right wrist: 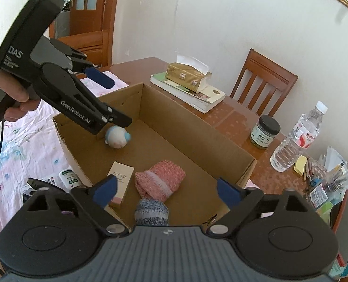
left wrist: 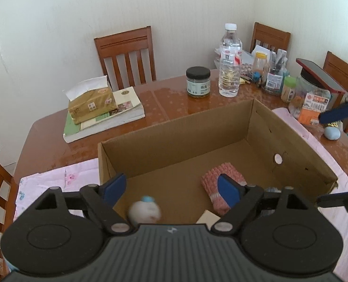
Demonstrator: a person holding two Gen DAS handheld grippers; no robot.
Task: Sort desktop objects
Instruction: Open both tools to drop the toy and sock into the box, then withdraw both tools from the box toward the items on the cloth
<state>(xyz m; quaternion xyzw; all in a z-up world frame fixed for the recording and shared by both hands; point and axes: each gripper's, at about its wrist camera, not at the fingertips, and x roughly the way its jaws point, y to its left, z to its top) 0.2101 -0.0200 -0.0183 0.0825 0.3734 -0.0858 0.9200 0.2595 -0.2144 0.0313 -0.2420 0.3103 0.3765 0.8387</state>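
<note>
Left gripper (right wrist: 112, 103) wide and empty over cardboard box (right wrist: 192, 131) left wall, white round toy (right wrist: 117, 137) on floor beneath, pink knit roll (right wrist: 159, 182) mid-floor, right gripper (right wrist: 166, 191) wide and empty above grey knit roll (right wrist: 151, 211), far box half bare, brown wooden table (left wrist: 169, 98), white wall behind.

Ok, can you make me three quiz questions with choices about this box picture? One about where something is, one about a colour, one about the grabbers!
1. Where is the little white toy?
A. inside the cardboard box
B. on the books
C. on a chair

2. What colour is the knitted roll in the box?
A. green
B. pink
C. black

3. How are the right gripper jaws?
A. clamped on a bottle
B. holding the toy
C. open, holding nothing

Answers: 1 A, it lies on the box floor. 2 B, pink yarn shows. 3 C, the blue pads stand wide apart.
</note>
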